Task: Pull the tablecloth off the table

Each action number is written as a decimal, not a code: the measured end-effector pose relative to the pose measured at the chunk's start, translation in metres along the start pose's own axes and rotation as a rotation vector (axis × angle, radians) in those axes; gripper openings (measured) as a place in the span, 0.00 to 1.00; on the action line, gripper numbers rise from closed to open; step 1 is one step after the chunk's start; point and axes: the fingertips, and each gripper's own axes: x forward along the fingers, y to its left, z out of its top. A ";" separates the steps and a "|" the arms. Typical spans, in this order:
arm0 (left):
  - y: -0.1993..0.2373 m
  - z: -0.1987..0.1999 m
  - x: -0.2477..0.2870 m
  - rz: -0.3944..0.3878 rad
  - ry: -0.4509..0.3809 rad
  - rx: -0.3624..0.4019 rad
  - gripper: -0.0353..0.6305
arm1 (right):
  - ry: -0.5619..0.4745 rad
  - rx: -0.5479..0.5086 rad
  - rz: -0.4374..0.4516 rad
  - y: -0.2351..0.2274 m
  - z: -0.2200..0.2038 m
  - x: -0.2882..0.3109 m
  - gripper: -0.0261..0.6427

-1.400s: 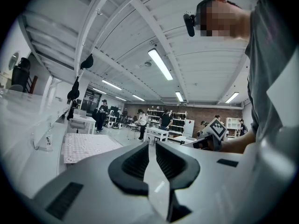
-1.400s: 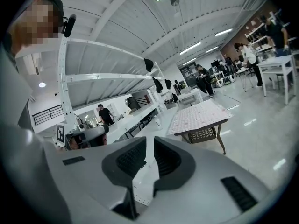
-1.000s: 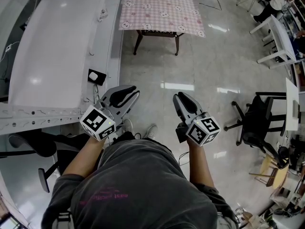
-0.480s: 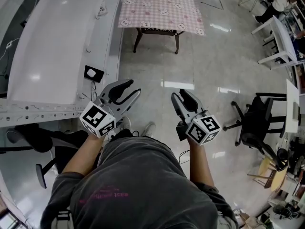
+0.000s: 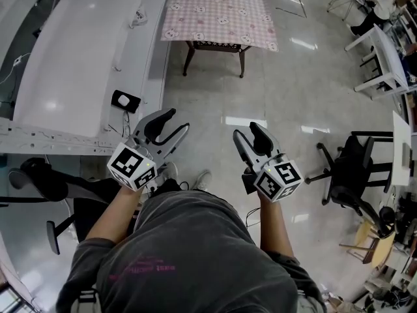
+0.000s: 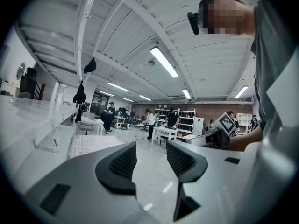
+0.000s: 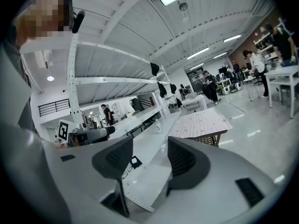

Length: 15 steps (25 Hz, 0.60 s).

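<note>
Long white bench [image 5: 78, 64] runs along 9 to 11 o'clock. Small table [image 5: 188, 56] stands at 12 o'clock, well apart from the person. Pink patterned tablecloth [image 5: 218, 12] lies spread flat over its top, hems hanging over the edges, so it is on the table, not off. Office chair [image 5: 348, 168] at 3 o'clock. Left gripper [image 5: 177, 119] and right gripper [image 5: 246, 130] are held low in front of the body, both pointing toward 12. Likely carried ready for the cloth hem, too far to reach it here. Both tongs spread, nothing between them. No containers seen by the table.
</note>
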 end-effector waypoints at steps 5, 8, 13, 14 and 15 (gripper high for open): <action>-0.013 0.003 0.004 0.021 -0.014 0.013 0.35 | -0.006 -0.035 -0.009 -0.006 0.001 -0.018 0.36; -0.022 0.004 0.008 0.020 -0.020 0.024 0.35 | -0.019 -0.042 -0.013 -0.011 0.002 -0.030 0.36; -0.035 0.002 0.018 0.006 -0.015 0.025 0.35 | -0.029 -0.031 -0.032 -0.025 0.001 -0.046 0.36; -0.037 0.001 0.020 0.000 -0.012 0.026 0.35 | -0.031 -0.025 -0.037 -0.028 0.001 -0.049 0.36; -0.039 0.000 0.023 -0.006 -0.010 0.027 0.35 | -0.032 -0.021 -0.043 -0.031 0.000 -0.051 0.36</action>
